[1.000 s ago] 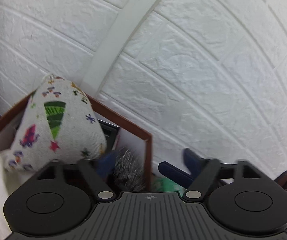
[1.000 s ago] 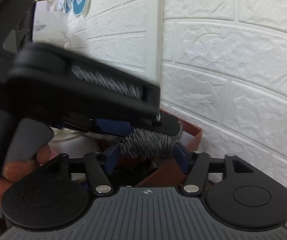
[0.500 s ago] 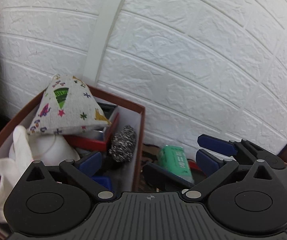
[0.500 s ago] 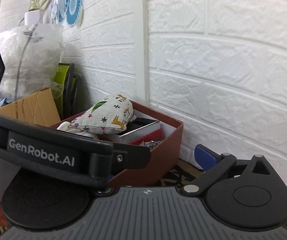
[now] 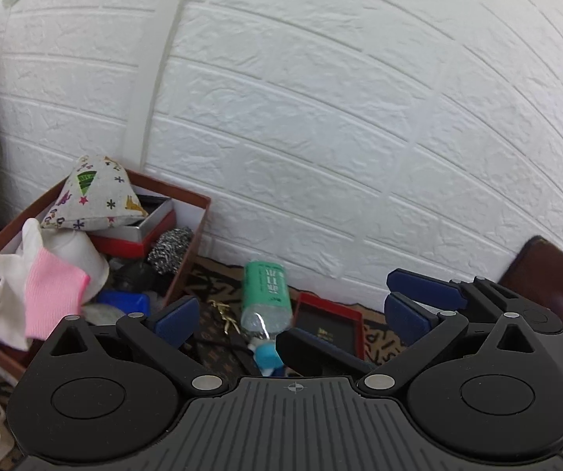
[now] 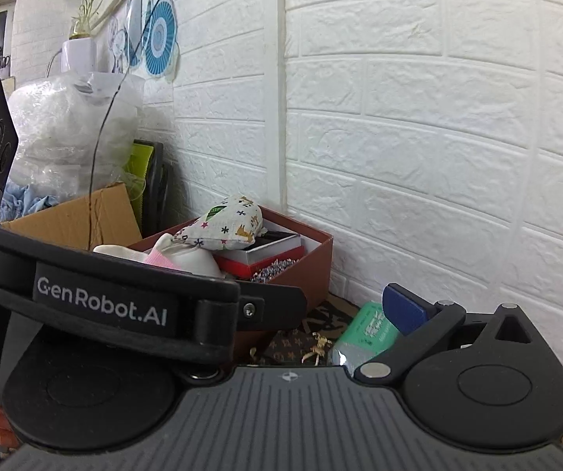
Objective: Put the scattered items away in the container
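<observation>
left gripper point(image 5: 287, 324) wide open, empty, above bottle point(image 5: 265, 294) at lower centre. right gripper point(image 6: 309, 314) open, empty. risk: round bottle rolls from pinch; heaped box point(image 5: 191, 243) spills.

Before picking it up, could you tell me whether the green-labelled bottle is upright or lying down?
Lying down: the bottle rests on the patterned mat, cap toward the camera.
</observation>
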